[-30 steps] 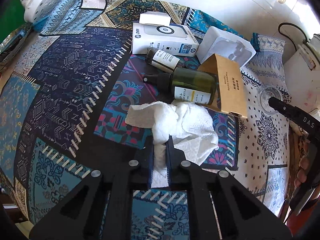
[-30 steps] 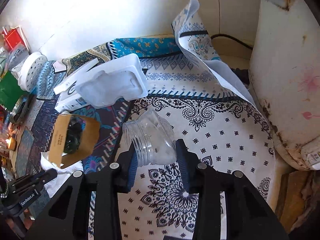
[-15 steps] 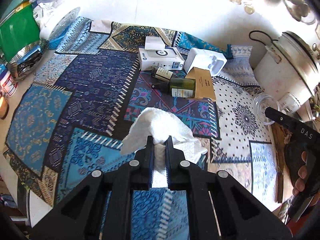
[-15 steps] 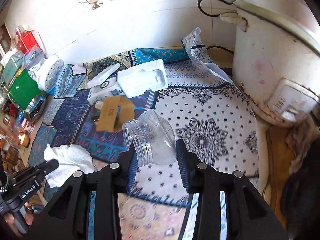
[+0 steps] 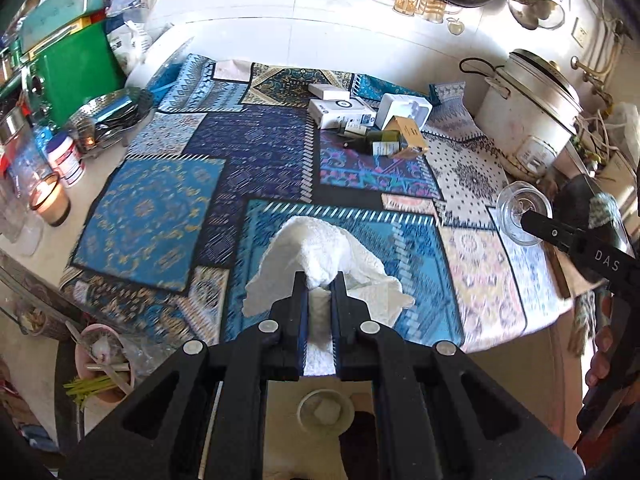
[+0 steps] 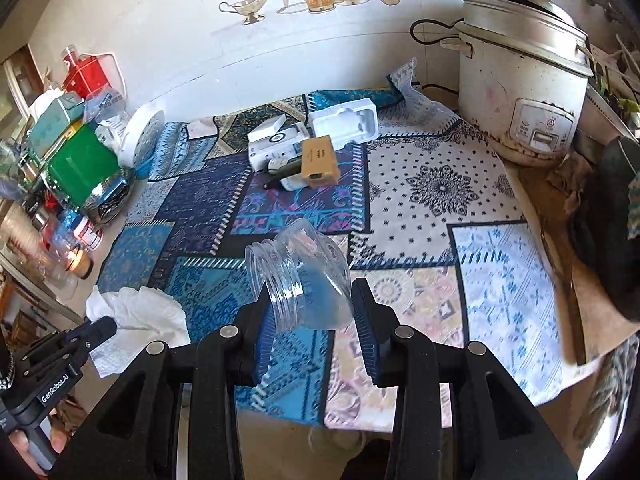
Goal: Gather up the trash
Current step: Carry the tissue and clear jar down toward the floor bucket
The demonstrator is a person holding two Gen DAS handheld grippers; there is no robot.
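Observation:
My left gripper [image 5: 319,280] is shut on a crumpled white paper towel [image 5: 320,252] and holds it above the near edge of the patterned cloth [image 5: 256,160]. The towel also shows in the right wrist view [image 6: 140,312]. My right gripper [image 6: 310,288] is shut on a clear plastic jar [image 6: 300,276], tilted with its threaded mouth to the left, held above the cloth; the jar also shows in the left wrist view [image 5: 522,218]. Far back on the cloth lie a white box [image 5: 340,114], a white plastic tray [image 5: 404,110], dark bottles [image 5: 376,144] and a brown carton [image 5: 408,136].
A white rice cooker [image 6: 524,92] stands at the back right. A green box [image 5: 76,68], a steel bowl [image 5: 108,116], jars and a lit candle [image 5: 50,198] crowd the left side. Below the table edge are a pink bowl [image 5: 104,364] and a small round dish [image 5: 324,412].
Both grippers have pulled back and up from the far clutter toward the table's near edge, the left carrying the towel, the right carrying the jar. More of the table shows.

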